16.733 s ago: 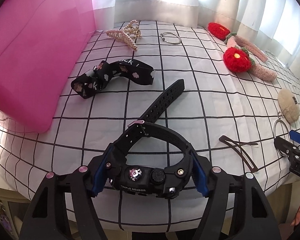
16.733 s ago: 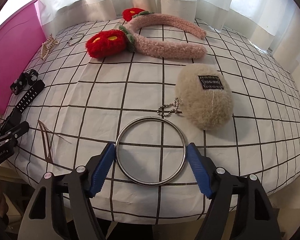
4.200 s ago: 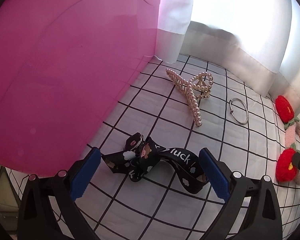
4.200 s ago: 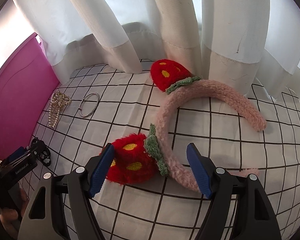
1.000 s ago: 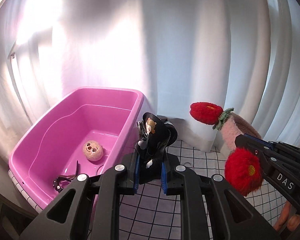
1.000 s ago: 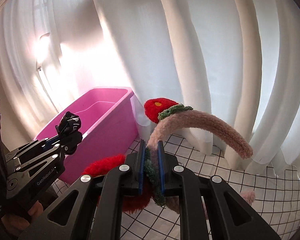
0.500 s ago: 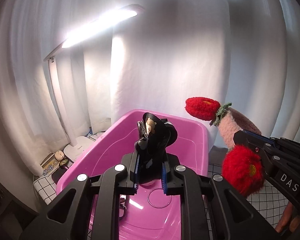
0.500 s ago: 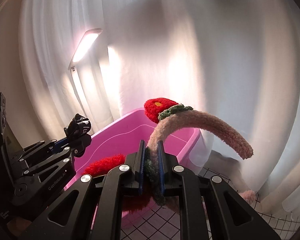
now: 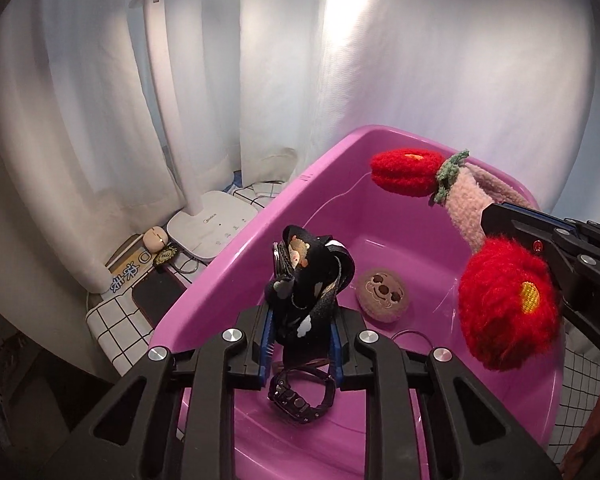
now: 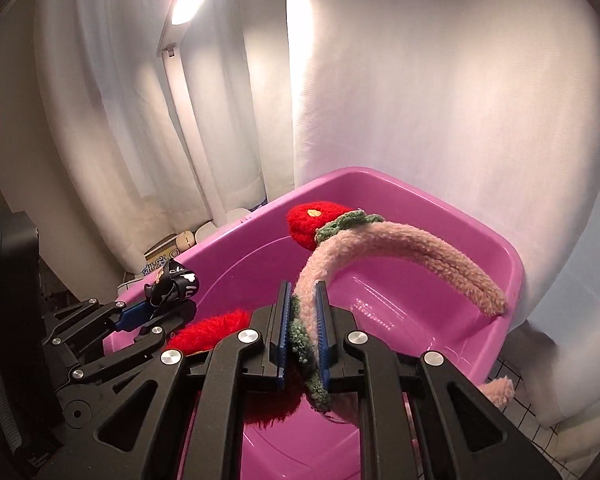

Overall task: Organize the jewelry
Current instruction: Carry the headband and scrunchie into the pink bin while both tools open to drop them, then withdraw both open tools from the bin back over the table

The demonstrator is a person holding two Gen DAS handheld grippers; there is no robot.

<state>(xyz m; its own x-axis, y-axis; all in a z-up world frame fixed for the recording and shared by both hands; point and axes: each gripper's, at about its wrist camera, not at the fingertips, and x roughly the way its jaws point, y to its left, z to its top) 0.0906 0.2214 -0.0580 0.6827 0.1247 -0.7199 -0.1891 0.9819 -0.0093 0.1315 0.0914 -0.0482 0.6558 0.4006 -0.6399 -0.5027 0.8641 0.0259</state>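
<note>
A white desk lamp (image 9: 216, 232) stood at far left, beside the pink tub (image 9: 236, 264). Over the tub, the left gripper (image 9: 302, 330) was opening, the black printed strap (image 9: 308, 280) between its pads. At right, the right gripper (image 10: 302, 334) was clenched on the pink fuzzy headband (image 10: 400, 252).

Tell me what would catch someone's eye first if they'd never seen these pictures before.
Probably the bright pink tub filling the middle, with both grippers over it. The right gripper is shut on a fuzzy pink headband with big red knitted flowers. The left gripper is opening around a black patterned strap, above a black watch and a round plush face on the tub floor.
</note>
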